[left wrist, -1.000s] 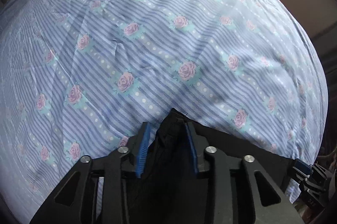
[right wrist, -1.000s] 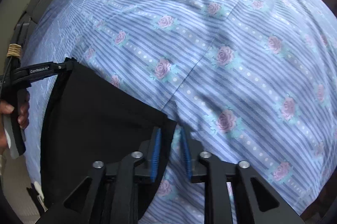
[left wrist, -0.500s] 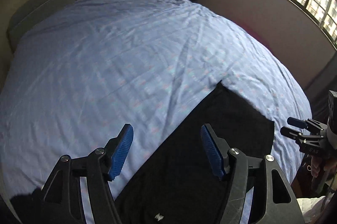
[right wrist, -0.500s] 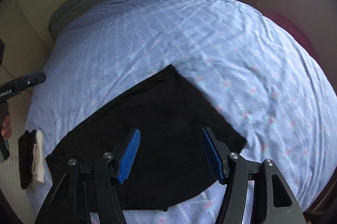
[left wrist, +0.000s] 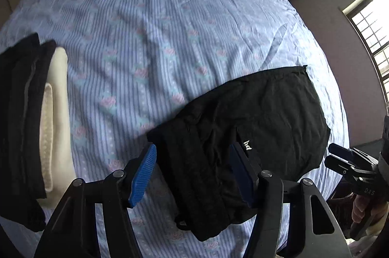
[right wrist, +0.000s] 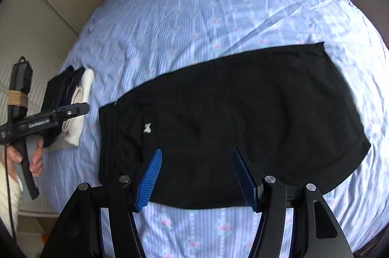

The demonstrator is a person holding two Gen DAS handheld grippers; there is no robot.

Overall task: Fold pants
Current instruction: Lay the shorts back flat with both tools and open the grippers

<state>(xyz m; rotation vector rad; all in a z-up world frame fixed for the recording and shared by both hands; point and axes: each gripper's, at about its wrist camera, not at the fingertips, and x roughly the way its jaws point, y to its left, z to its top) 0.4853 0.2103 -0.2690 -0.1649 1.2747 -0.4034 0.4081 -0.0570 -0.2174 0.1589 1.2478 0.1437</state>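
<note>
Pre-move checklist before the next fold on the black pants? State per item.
1. Left gripper free: ok, jaws apart after just opening then easing in slightly, nothing pinched; pants show below the gap.
2. Right gripper free: ok, jaws open, no cloth between the pads.
3. Black pants lying on the bedsheet: ok, one folded dark slab, released.
4. Fold tidy: not ok, the waistband end is bunched and wrinkled in the left wrist view.
5. Edges aligned underneath: cannot tell, lower layers hidden.
6. Folded stack clear of the pants: ok, a strip of sheet lies between them.
</note>
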